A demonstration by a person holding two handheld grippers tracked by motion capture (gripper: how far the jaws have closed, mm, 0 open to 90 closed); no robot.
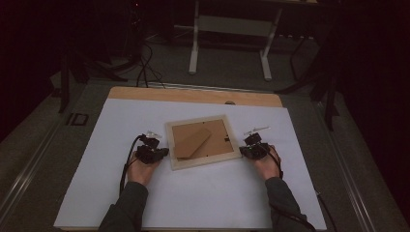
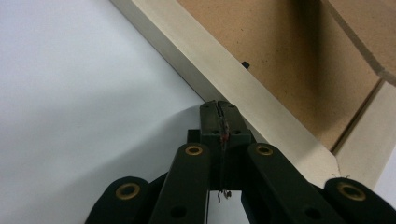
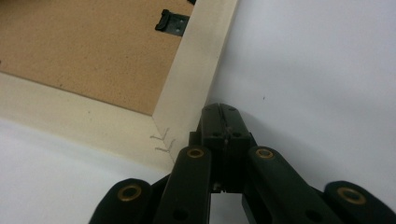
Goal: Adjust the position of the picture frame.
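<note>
While the room around it sat dark, the wooden table was covered almost all over by a big, smooth white sheet, with a strip of bare wood left along the far edge. Near the middle of the sheet lay a square picture frame, face down and turned a little. Its rim was pale, painted wood with flat sides, and its back was rough brown board. A long brown stand flap lay across that board.

At the frame's left side was the left gripper, held in a hand with a grey sleeve. Its two black jaws were pressed tight together, and the tip touched the frame's pale edge.

At the frame's near right corner was the right gripper. Its jaws were pressed together too, pinching nothing, with the tip just beside the rim. A small black metal clip sat on the board near that rim. Thin scratch marks showed on the corner.
</note>
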